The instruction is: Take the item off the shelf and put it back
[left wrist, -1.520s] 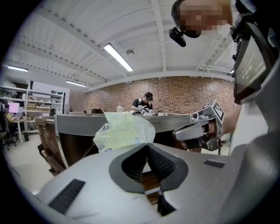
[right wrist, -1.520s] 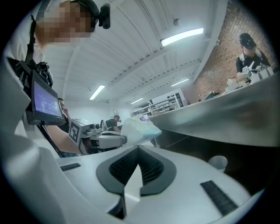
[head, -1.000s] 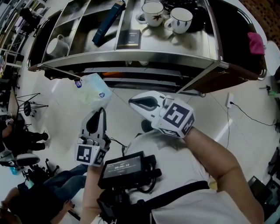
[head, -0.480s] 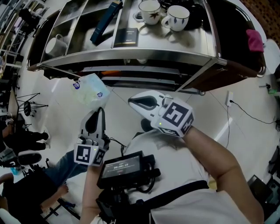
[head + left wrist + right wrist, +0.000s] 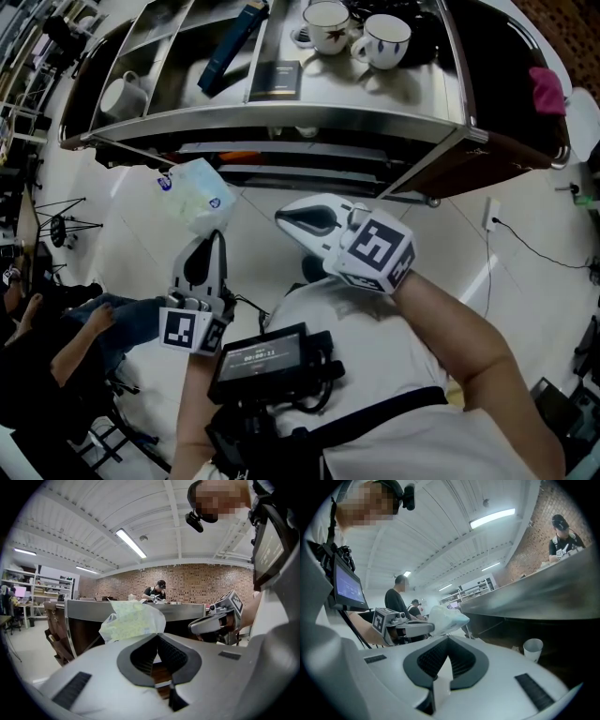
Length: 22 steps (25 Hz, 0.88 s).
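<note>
One tissue pack (image 5: 133, 620), lower edge behind left tongs (image 5: 157, 634)

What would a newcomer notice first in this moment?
A pale plastic packet stands out, pinched by its edge in the left gripper and held just in front of the steel shelf. On the shelf top stand two white cups. The right gripper hangs shut and empty beside the left one.
</note>
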Each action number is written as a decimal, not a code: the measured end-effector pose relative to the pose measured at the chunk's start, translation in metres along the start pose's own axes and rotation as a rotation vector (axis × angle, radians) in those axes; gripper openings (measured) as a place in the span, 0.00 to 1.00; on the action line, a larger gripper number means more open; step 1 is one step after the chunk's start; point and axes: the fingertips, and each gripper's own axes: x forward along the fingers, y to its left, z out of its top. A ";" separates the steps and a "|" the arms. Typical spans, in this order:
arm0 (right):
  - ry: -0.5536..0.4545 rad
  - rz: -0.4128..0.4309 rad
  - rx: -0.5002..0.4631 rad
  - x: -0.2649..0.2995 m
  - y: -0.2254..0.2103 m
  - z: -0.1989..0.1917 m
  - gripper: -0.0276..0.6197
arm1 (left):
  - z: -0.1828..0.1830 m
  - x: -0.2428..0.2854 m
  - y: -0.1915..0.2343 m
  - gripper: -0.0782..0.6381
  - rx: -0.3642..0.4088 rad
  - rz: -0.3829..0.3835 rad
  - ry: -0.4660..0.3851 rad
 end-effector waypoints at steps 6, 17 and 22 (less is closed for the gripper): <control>0.002 0.004 0.003 0.004 0.000 -0.002 0.05 | -0.006 0.001 0.003 0.12 -0.002 0.003 0.010; 0.104 0.009 0.024 0.017 -0.009 -0.034 0.05 | -0.073 0.017 0.030 0.12 -0.049 0.087 0.088; 0.173 0.015 0.041 0.018 -0.013 -0.052 0.05 | -0.093 0.041 0.027 0.12 -0.021 0.091 0.147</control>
